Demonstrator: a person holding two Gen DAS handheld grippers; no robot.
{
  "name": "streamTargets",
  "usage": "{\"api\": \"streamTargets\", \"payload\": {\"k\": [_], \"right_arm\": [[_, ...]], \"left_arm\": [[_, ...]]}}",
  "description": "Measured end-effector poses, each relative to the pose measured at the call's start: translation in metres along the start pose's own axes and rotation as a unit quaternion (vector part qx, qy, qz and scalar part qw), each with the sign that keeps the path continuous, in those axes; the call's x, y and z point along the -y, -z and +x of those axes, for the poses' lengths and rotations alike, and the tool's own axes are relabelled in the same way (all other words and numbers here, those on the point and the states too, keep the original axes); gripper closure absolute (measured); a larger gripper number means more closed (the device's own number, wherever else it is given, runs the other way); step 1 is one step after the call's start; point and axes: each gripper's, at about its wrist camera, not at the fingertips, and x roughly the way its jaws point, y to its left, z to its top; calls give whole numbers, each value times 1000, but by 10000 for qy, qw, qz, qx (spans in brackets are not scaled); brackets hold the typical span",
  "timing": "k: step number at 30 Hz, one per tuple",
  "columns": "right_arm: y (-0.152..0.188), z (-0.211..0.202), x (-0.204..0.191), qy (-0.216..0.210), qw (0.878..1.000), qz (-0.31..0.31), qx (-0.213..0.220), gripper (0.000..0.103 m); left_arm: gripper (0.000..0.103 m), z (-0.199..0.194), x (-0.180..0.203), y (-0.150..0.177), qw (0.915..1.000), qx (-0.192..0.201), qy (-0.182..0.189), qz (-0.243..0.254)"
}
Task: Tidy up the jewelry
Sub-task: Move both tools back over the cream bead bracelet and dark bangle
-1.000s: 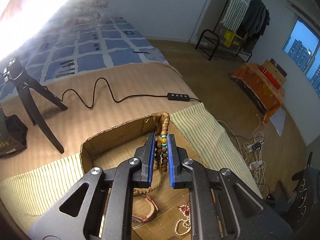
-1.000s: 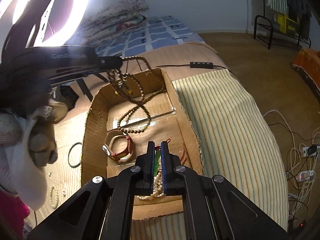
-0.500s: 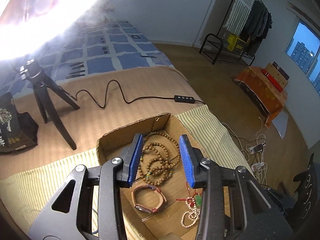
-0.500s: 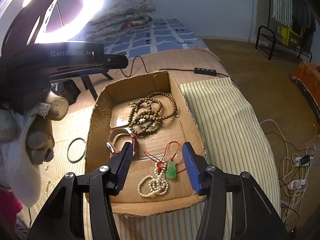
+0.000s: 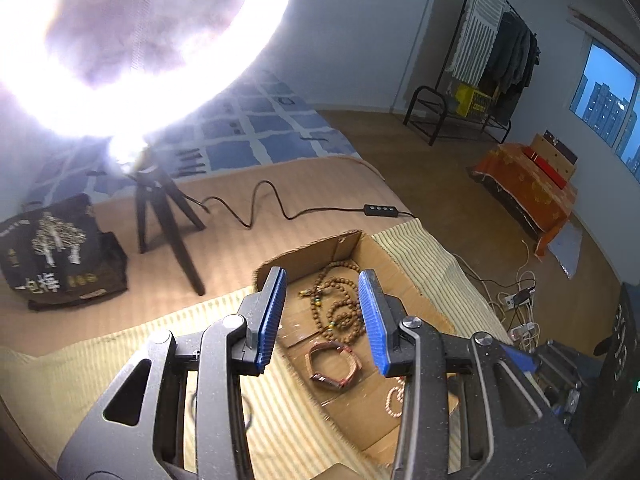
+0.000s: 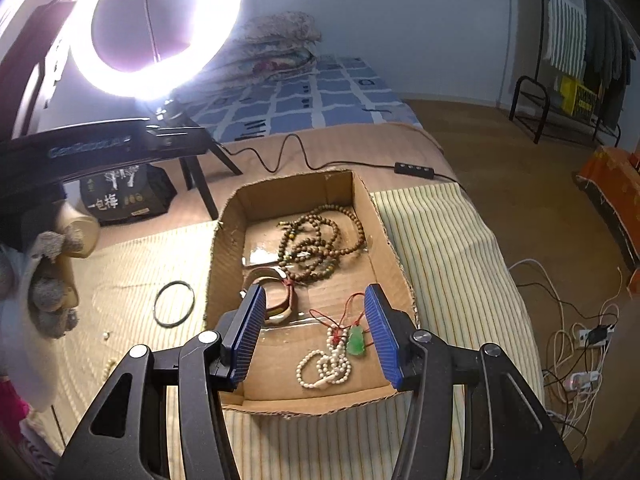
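A shallow cardboard box [image 6: 224, 240] [image 5: 400, 260] lies on a striped mat. Inside lie a brown wooden bead necklace [image 6: 320, 240] [image 5: 340, 304], a brown leather watch [image 6: 276, 300] [image 5: 332, 364], and a white pearl strand with a green pendant [image 6: 356, 342] on red cord. My left gripper [image 5: 322, 316] is open and empty, above the box's left side. My right gripper [image 6: 316, 332] is open and empty, above the box's near end. A black ring [image 6: 174, 303] and small pale beads [image 6: 106, 335] lie on the mat left of the box.
A bright ring light [image 6: 156, 28] on a black tripod [image 5: 160, 208] stands behind the box, its cable and switch [image 6: 414, 170] trailing past the box's far edge. A black printed bag [image 5: 52, 256] sits at left. The bed edge drops off at right to a floor with cables [image 6: 580, 336].
Both grippers opened: the left let the wooden bead necklace down into the box, the right released the pearl strand with pendant. Both then lifted and drew back from the box.
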Motion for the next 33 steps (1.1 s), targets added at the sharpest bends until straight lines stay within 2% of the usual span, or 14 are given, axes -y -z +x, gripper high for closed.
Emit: {"api": "streamTargets", "payload": {"k": [1,5,6,7,8,16,22,33], "right_arm": [[1,-2,-2,4,10000,-15,21,53],[2,-6,-7,-40,9999,-92,53,51],[2,-6,-9,-53,9999,-106,48,50],[3,-7,-10,-63,9999,-113,50,43],[3,-7,-12,-79,9999,-126,59,38],[5,-12,-34,-343,9991,-250,93,32],[7,-8,-61,-600,9973,-418,25,32],[12,11,-102,-987,9935,-504,-260,32]], "left_arm": [[65,-6,-2,2,10000,29,-40,31],[48,-31,-21,10,9999,93,-114,-16],[47,-39,-27,14,9998,122,-125,-61],[46,-46,-33,17,9997,140,-155,-84],[46,-51,-38,20,9997,147,-187,-100],[46,-94,-88,65,9984,99,-488,-259],[46,-116,-115,113,9969,-92,-684,-380],[46,-106,-137,199,9930,-642,-567,-814]]}}
